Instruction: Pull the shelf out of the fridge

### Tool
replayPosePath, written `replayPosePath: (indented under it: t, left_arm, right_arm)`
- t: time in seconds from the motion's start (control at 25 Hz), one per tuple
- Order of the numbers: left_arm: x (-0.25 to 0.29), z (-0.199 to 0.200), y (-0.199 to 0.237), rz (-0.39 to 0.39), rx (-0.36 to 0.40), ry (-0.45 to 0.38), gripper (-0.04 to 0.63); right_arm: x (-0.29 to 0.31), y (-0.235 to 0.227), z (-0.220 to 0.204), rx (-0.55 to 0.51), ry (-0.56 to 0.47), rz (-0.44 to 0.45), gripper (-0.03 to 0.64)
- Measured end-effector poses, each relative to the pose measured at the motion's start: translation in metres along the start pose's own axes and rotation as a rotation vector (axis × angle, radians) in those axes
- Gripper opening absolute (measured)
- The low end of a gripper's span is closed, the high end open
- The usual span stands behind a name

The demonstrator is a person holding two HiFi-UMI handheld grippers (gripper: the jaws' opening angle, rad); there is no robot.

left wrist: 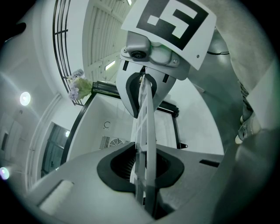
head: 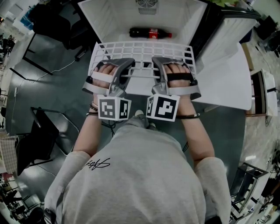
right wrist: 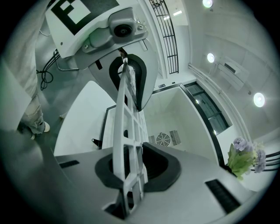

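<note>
A white grid shelf (head: pixel 144 51) sticks out of the open fridge (head: pixel 109 19), most of it clear of the cabinet. My left gripper (head: pixel 127 65) and right gripper (head: pixel 157 65) sit side by side at its near edge, each shut on the grid. The left gripper view shows the shelf edge-on (left wrist: pixel 148 127), pinched between the dark pads of the left gripper (left wrist: pixel 142 165). In the right gripper view the shelf (right wrist: pixel 127 131) runs the same way through the right gripper (right wrist: pixel 134 168). A cola bottle (head: pixel 150 33) lies on the fridge floor behind the shelf.
The fridge door (head: pixel 227 74) stands open at the right. A fan grille (head: pixel 147 6) marks the fridge's back wall. A dark chair (head: pixel 43 131) stands at the left, and shelving (head: pixel 264 94) at the far right. Flowers (right wrist: pixel 243 157) rest by the fridge.
</note>
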State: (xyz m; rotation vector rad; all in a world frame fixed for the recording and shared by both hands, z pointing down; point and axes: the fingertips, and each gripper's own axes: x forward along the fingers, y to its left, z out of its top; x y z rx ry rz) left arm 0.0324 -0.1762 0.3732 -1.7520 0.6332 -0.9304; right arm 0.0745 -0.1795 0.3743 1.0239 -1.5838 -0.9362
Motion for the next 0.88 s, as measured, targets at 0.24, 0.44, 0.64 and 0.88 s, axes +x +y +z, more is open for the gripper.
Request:
replayPosePath:
  t: [0.24, 0.44, 0.64, 0.88]
  left_arm:
    - [-0.0005, 0.0, 0.0015, 0.004, 0.002, 0.002, 0.048]
    - [-0.0019, -0.0002, 0.0032, 0.011, 0.003, 0.005, 0.048]
    - [-0.0036, 0.0002, 0.0042, 0.016, 0.002, 0.005, 0.048]
    - [-0.004, 0.001, 0.0052, 0.019, 0.005, 0.006, 0.048]
  right_arm:
    - [-0.0003, -0.0017, 0.0008, -0.001, -0.003, -0.004, 0.049]
    - [-0.001, -0.0029, 0.002, -0.003, -0.007, -0.005, 0.049]
    - [-0.0024, -0.0041, 0.0033, -0.008, -0.009, -0.008, 0.049]
    - [-0.0033, -0.0053, 0.0031, -0.009, -0.009, -0.011, 0.049]
